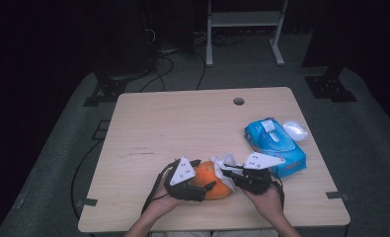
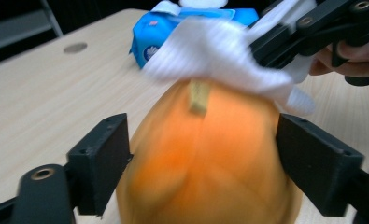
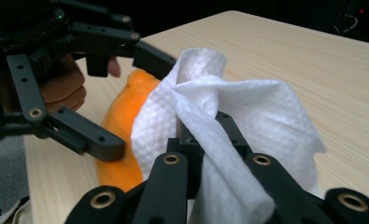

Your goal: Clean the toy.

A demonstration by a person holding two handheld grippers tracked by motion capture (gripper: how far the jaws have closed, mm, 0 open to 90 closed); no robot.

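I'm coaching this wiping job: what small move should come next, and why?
Probably draw the white wipe, pinched in the right gripper, across the top of the orange squash; it rests there already, and the left gripper straddles the squash.

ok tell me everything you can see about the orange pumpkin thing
The orange squash looks smooth and waxy, with faint ribs running up to a short pale stem stub. It rests on the wooden table near the front edge, between the two hands. The left gripper has a jaw on each side of it, at or very near the skin. The white wipe pinched in the right gripper lies draped over its stem end. Its underside is hidden.
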